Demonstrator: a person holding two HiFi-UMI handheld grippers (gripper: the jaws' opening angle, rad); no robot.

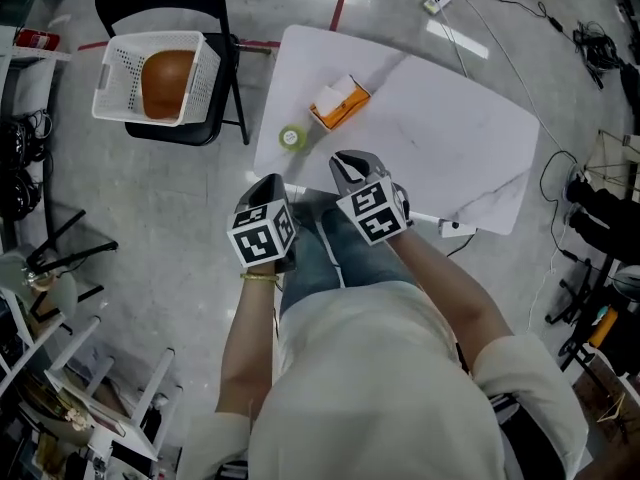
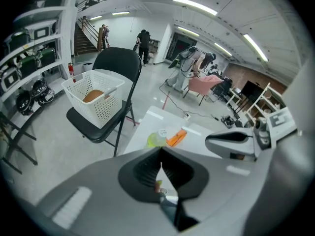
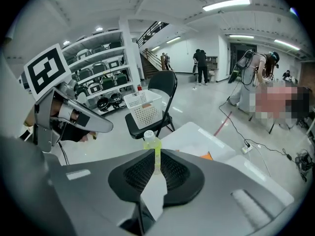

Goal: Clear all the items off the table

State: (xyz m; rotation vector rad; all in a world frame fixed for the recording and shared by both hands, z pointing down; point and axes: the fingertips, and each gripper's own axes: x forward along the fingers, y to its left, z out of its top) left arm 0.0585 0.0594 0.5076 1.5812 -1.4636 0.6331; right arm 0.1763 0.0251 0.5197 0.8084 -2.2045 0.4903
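Observation:
On the white table [image 1: 450, 138] lie an orange box [image 1: 340, 103] and, near the front left corner, a small green bottle [image 1: 292, 137] with a white cap. Both grippers hang over the person's lap, short of the table's near edge. My left gripper [image 1: 268, 181] is shut, its jaws meeting at the tips with nothing between them. My right gripper [image 1: 352, 158] stands a narrow crack open and empty. Along its jaws the right gripper [image 3: 157, 154] points at the bottle [image 3: 150, 140]. The left gripper [image 2: 161, 151] faces the bottle [image 2: 156, 139] and box [image 2: 175, 138].
A white basket [image 1: 155, 76] holding a brown rounded thing sits on a black folding chair [image 1: 215, 118] left of the table. Cables and a power strip [image 1: 437, 3] lie on the floor beyond. Shelving stands at the left, stands at the right.

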